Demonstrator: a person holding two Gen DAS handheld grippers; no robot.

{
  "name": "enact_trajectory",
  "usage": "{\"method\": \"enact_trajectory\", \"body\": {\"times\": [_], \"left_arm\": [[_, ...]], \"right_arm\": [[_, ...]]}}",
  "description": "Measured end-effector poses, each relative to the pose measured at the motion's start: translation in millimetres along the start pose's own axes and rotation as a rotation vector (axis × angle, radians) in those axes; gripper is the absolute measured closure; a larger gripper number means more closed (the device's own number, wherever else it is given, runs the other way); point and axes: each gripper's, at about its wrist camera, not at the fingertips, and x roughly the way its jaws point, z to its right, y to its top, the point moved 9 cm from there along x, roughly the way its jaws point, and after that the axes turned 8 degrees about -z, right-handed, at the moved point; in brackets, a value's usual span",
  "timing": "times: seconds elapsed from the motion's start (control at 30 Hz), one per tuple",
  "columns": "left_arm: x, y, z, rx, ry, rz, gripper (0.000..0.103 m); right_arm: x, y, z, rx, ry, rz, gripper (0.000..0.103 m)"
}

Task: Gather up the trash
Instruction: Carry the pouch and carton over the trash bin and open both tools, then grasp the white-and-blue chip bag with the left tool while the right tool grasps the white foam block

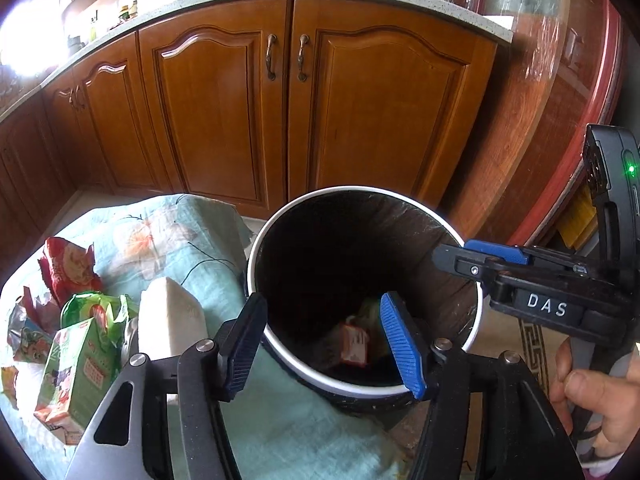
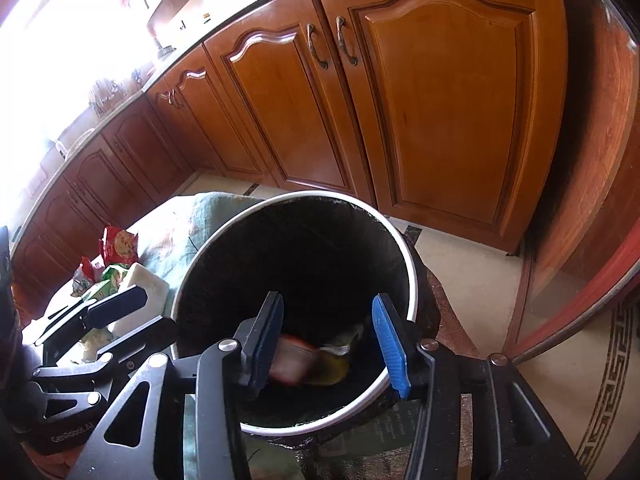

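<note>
A round bin [image 1: 360, 192] with a white rim and a black liner stands beside a cloth-covered table. At its bottom lie a red-and-white packet [image 1: 354, 346] and a yellow-green wrapper [image 2: 334, 366]. My left gripper [image 1: 322, 320] hangs open over the bin's near-left rim with nothing between its fingers. My right gripper [image 2: 328, 308] is open over the bin too; the blurred red-and-white packet [image 2: 292, 364] shows below its fingers, untouched. The right gripper [image 1: 460, 256] reaches in over the bin's right rim. On the table lie a red packet [image 1: 68, 264], a green carton [image 1: 76, 364] and a white block [image 1: 172, 320].
The teal cloth [image 1: 200, 240] covers the table left of the bin. Wooden cabinet doors [image 1: 280, 100] stand close behind. A round table with a red edge [image 1: 560, 160] rises at the right. A hand [image 1: 592, 400] holds the right gripper's handle. Tiled floor [image 2: 480, 264] lies right of the bin.
</note>
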Motion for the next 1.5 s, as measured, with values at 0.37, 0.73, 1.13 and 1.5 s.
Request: {"method": "enact_trajectory", "body": {"times": [0.37,0.73,1.13,1.5], "left_arm": [[-51,-63,-38,-0.151,0.056,0.086,0.036],[-124,-146,-102,-0.36,0.218,0.142,0.036],[-147,-200,-130,-0.455,0.276,0.104,0.036],[-123,-183,-137,-0.385,0.154,0.045,0.036]], "right_arm": [[-36,-36,-49,-0.006,0.074,0.128,0.023],[-33,-72,-130,-0.093,0.215,0.11,0.022],[-7,-104,-192,-0.169,0.228,0.062,0.022],[11,-93,-205,-0.192,0.16,0.05,0.039]]}}
